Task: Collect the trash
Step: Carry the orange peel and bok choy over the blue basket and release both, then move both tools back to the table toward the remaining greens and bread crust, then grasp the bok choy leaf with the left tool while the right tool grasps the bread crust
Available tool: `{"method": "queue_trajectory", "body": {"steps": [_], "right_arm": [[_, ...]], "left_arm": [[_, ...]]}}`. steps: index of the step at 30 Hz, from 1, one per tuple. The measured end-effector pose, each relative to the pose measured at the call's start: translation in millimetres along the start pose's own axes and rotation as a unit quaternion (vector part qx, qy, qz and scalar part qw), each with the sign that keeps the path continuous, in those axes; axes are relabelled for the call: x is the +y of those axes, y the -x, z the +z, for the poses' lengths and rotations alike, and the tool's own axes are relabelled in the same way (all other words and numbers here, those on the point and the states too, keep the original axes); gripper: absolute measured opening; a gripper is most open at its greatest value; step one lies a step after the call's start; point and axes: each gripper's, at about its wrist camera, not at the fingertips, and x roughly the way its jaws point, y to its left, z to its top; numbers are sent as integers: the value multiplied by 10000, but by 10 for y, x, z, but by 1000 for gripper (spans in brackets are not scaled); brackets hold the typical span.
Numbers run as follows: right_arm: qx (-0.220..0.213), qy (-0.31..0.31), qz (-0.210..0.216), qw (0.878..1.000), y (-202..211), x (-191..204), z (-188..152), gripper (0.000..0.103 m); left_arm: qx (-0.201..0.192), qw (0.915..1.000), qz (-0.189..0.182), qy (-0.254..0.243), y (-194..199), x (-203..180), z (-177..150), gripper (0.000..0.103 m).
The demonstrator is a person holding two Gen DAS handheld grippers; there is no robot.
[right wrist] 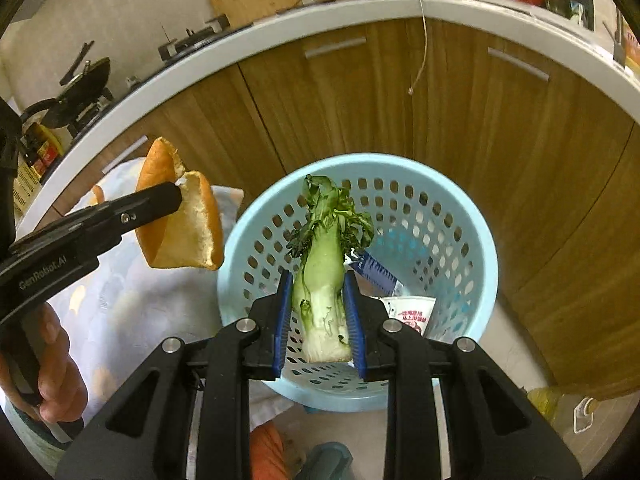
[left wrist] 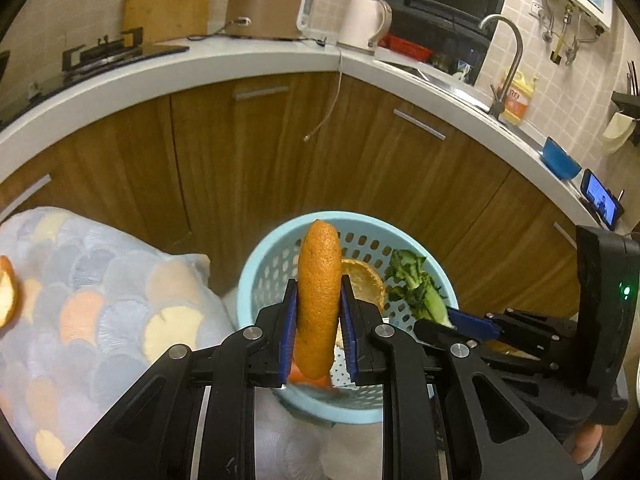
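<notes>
- A loose peel [left wrist: 7, 292] lies on the cloth [left wrist: 92, 300], well to the left of the left gripper's jaws and apart from them. It looks thin and light; pinching its raised edge seems the surest hold.
- The left gripper [left wrist: 319, 316] has its jaws clamped on a curled orange peel [left wrist: 319, 300], which stands on edge between the blue pads [left wrist: 289, 328]. The right wrist view shows the same piece [right wrist: 182, 220] hanging from the jaw tips, pith side showing.
- The peel should be light, leathery and springy. The hold across its middle looks firm, and the ridged pads ought to keep the waxy skin from sliding.
- The bin [left wrist: 256, 272] sits just ahead of and under the left jaws, so opening there should drop the peel inside.
- The right gripper [right wrist: 318, 320] has its jaws shut on a bok choy [right wrist: 322, 280], gripped at the pale stalk, with the leaves pointing ahead of the tips.
- The stalk seems crisp and damp, and hard pressure may crush it. The limp leaves give no purchase, so the stalk is the right place.
- A paper cup [right wrist: 412, 314] and a wrapper [right wrist: 374, 270] lie in the bin [right wrist: 486, 256], to the right of the right jaws.
</notes>
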Motion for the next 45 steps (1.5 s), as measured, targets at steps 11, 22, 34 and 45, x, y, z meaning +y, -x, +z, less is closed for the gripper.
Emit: {"method": "queue_trajectory", "body": {"steps": [11, 22, 34, 45], "right_arm": [[4, -76, 39, 10000, -56, -3, 37, 49], [-341, 548, 364, 9973, 153, 644, 117, 49], [-653, 1402, 1037, 9825, 15, 2068, 239, 49], [-227, 1707, 1380, 9753, -535, 2872, 344, 51]], "left_arm": [[-124, 9998, 144, -27, 78, 54, -34, 56], [-557, 9962, 458, 478, 666, 506, -212, 56], [-1032, 9685, 1717, 1478, 1679, 1781, -584, 56], [28, 9607, 2020, 1902, 1274, 2759, -803, 54]]}}
